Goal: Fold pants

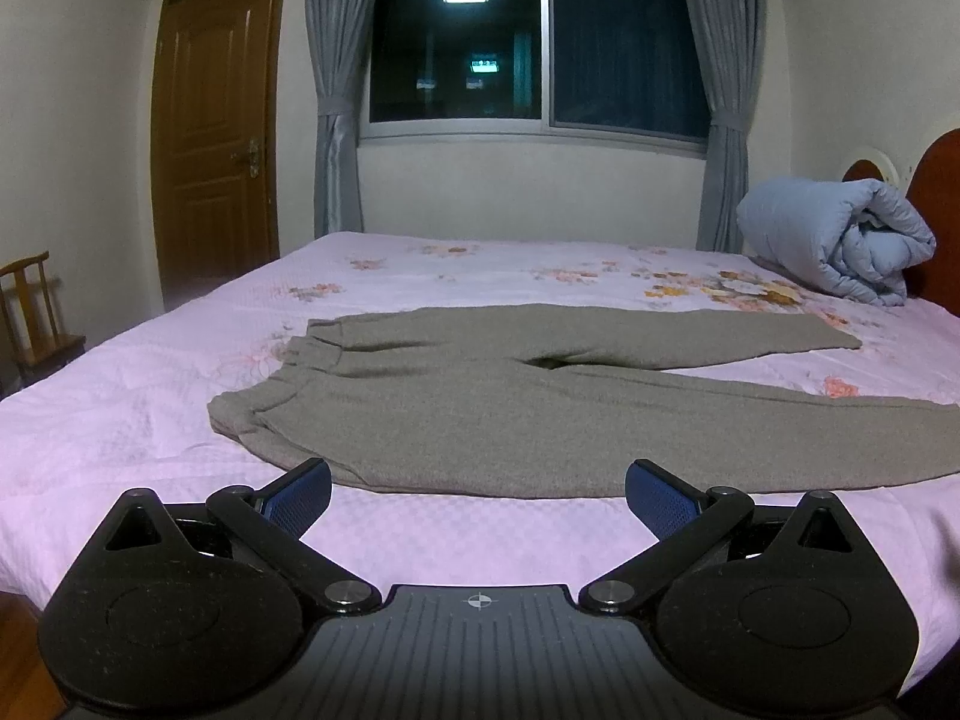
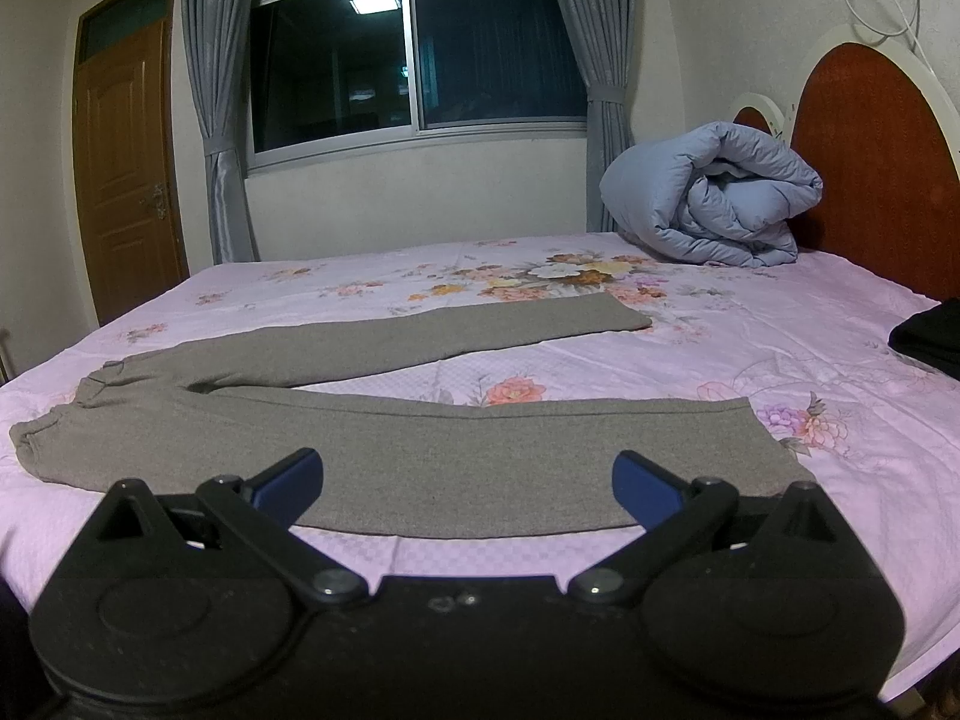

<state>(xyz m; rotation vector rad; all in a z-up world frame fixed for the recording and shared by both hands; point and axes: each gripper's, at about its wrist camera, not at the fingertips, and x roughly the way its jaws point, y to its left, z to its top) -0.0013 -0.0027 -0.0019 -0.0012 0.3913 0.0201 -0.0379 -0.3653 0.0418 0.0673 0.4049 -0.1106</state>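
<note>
Both my left gripper and right gripper, spread apart and empty, face the pants just ahead on the bed; I should pinch the near leg's edge evenly before folding.

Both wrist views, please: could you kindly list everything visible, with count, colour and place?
pants: one, grey, spread flat on the bed, legs apart, waistband to the left
bed sheet: one, pink with flowers, covering the bed
duvet: one, light blue, rolled up by the headboard
headboard: one, reddish-brown, at the right
dark item: one, black, at the bed's right edge, cannot tell what
window: one, dark, back wall
curtains: two, grey, tied either side of the window
door: one, brown wood, left wall
chair: one, wooden, far left
left gripper: open, empty
right gripper: open, empty
</note>
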